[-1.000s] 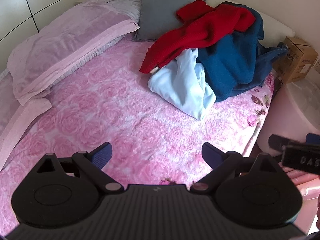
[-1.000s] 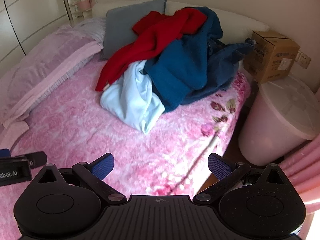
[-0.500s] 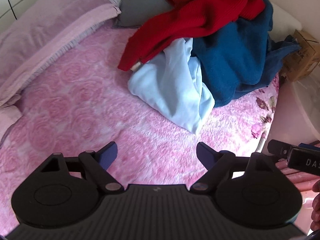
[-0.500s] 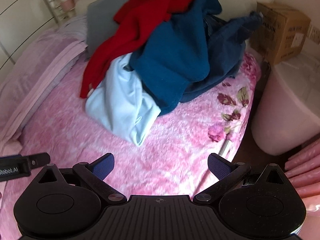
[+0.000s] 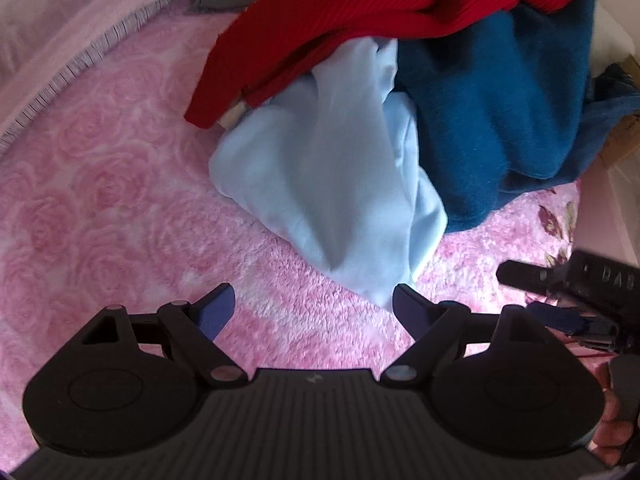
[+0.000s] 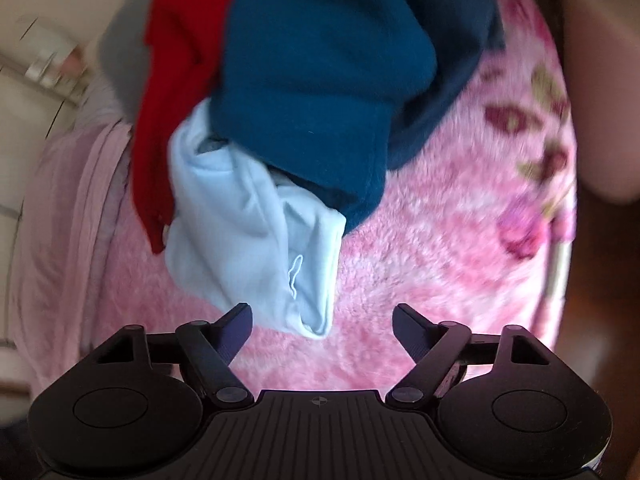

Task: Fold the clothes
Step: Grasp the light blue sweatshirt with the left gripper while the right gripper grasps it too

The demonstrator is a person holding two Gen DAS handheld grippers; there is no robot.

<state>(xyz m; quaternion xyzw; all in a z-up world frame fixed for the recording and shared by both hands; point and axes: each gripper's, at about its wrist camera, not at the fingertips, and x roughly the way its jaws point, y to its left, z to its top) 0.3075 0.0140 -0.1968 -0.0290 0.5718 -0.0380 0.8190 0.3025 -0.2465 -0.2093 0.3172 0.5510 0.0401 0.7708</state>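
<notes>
The right gripper [image 6: 322, 316] points steeply down at the bed [image 6: 420, 280] with its jaws closing, nothing pinched yet; the light blue garment [image 6: 248, 240] hangs its lowest corner at 12 o'clock, just left of centre between the pads. Its long axis runs toward 11 o'clock, up under the dark blue fleece [image 6: 320, 80] and red sweater [image 6: 168, 100]. The left gripper [image 5: 314, 308] is open and empty, that corner by its right pad at 1 o'clock, so the right looks nearer.

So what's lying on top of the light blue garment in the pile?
A red knit garment drapes over the upper left of the light blue garment, and a dark blue fleece covers its upper right. Only its lower part shows on the pink blanket; the rest is covered.
</notes>
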